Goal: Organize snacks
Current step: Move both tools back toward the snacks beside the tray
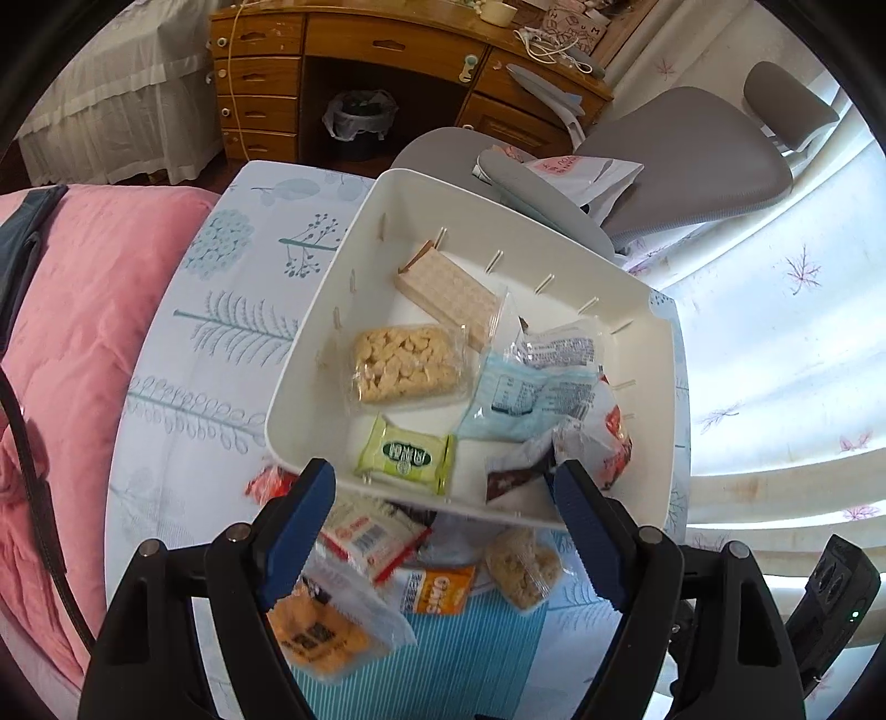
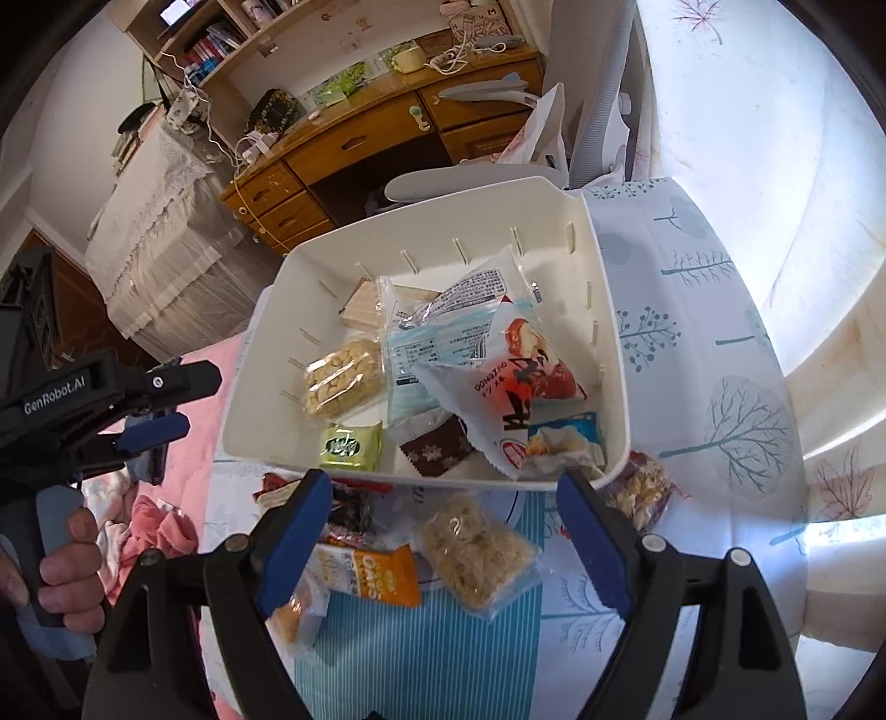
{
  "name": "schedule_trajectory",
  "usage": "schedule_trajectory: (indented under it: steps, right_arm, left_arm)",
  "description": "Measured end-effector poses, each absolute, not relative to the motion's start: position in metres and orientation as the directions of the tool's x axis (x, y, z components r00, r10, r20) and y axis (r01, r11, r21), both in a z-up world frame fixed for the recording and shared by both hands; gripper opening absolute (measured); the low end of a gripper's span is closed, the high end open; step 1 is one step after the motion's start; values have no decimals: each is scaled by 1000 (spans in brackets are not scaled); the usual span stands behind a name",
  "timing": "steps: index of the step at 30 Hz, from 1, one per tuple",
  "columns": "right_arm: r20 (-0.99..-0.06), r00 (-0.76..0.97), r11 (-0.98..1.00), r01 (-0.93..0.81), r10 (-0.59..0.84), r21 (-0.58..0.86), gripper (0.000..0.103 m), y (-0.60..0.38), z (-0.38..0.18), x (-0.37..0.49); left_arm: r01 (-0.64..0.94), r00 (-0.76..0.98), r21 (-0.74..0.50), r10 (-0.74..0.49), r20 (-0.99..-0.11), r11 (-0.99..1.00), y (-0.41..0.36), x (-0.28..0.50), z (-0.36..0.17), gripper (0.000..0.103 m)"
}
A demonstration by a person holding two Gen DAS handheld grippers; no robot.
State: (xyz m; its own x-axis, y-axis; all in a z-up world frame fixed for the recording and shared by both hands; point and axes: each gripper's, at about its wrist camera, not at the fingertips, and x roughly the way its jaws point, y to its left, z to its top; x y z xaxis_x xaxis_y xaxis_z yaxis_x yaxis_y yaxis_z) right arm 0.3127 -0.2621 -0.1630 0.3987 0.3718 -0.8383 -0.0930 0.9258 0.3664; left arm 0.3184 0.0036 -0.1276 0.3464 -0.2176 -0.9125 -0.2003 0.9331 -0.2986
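A white bin (image 1: 310, 354) (image 2: 609, 354) stands on the tree-print cloth and holds several snacks: a wafer pack (image 1: 448, 296), a rice cracker pack (image 1: 407, 365) (image 2: 343, 379), a green packet (image 1: 407, 454) (image 2: 350, 446) and a red-and-white bag (image 2: 518, 382). More snacks lie in front of the bin: an orange oats pack (image 1: 440, 592) (image 2: 382, 576), a clear crispy bar (image 1: 523, 565) (image 2: 479, 551), a red-striped pack (image 1: 368, 540). My left gripper (image 1: 443, 531) hovers open and empty above these loose snacks. My right gripper (image 2: 443, 537) is open and empty above the crispy bar. The left gripper also shows at left in the right wrist view (image 2: 160, 407).
A pink quilt (image 1: 72, 343) lies left of the cloth. A wooden desk (image 1: 387, 50) with drawers, a bin with a liner (image 1: 360, 122) and a grey chair (image 1: 686, 160) stand behind. A bright curtain (image 1: 775, 360) hangs at right.
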Motion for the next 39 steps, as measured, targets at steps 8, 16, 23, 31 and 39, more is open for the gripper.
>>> schedule_trajectory:
  steps: [8,16,23,31,39]
  right_arm:
    - [-822,386,907,-133,418,399,84,-277,-151,289]
    - [-801,328,865,-154,501,478,84,-285,-152,263]
    - [-796,217,826,-152,564,543,84,-283,-173,244]
    - [-812,107,818,-123,574,562,84,-276,-189,237]
    - [-817,78,820,-72,572,567,84,-264,-199,229]
  left_arm:
    - [-216,354,-253,-166,-921,943,-12,265,-115,80]
    - [-274,353,-238,-133,-926,932,-20,195,-107,80]
    - [-341,354,-213,-85,-931,916,-19,143,-107,80]
    - [-403,336,-195,-54,-940,894,-7,105,-114,80]
    - [-363,323,-148,-25,-946,920,15,100,-124,80]
